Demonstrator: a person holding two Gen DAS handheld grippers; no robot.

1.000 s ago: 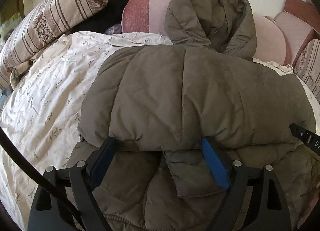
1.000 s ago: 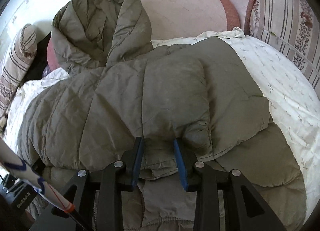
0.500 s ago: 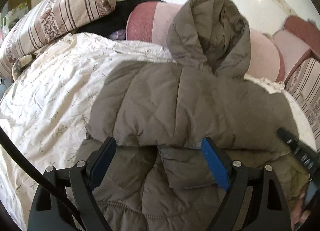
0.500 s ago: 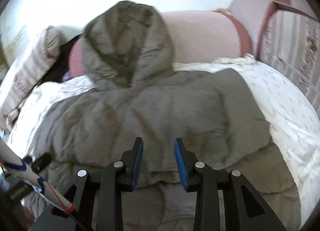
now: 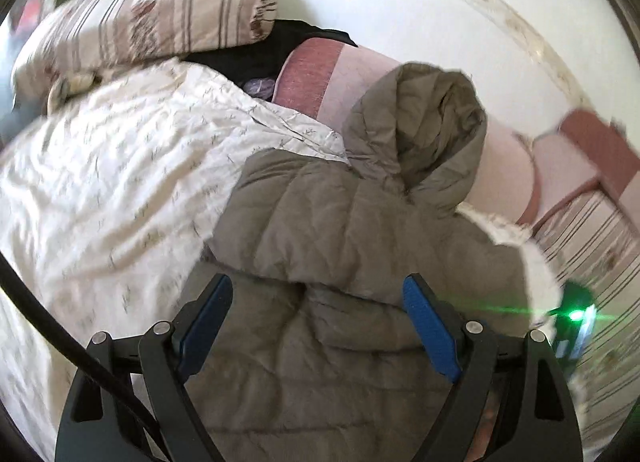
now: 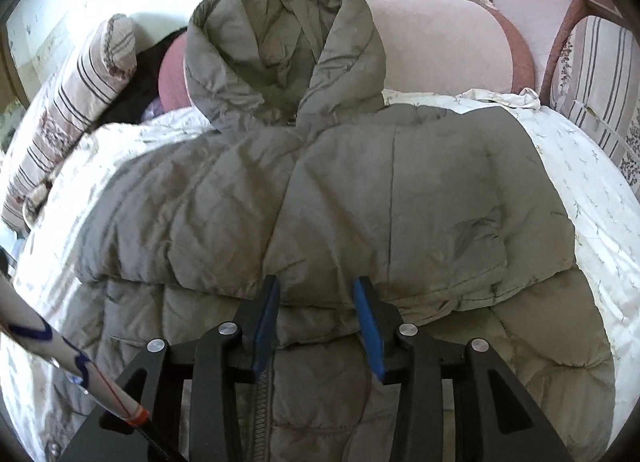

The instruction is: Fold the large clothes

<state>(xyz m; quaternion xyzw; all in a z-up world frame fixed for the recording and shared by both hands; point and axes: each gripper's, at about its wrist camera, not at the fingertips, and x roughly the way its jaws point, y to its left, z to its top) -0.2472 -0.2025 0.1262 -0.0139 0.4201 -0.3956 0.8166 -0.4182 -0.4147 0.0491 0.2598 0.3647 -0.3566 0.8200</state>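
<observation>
An olive-grey hooded puffer jacket (image 6: pixel 360 198) lies on the bed, its sleeves folded across the body and its hood (image 6: pixel 280 42) leaning up against the pink headboard. It also shows in the left wrist view (image 5: pixel 360 246). My left gripper (image 5: pixel 318 302) is open wide and empty, raised above the jacket's near part. My right gripper (image 6: pixel 316 302) is open with a narrower gap and empty, just short of the folded edge.
The bed has a cream floral quilt (image 5: pixel 112 182). A striped pillow (image 5: pixel 152 18) and dark clothes (image 5: pixel 256 54) lie at the far left. A pink padded headboard (image 6: pixel 440 42) runs along the back, with a striped cushion (image 6: pixel 600 74) at the right.
Both grippers have drawn back and up from the folded sleeves, empty. The left view has swung left, with motion blur. The jacket lies as it did.
</observation>
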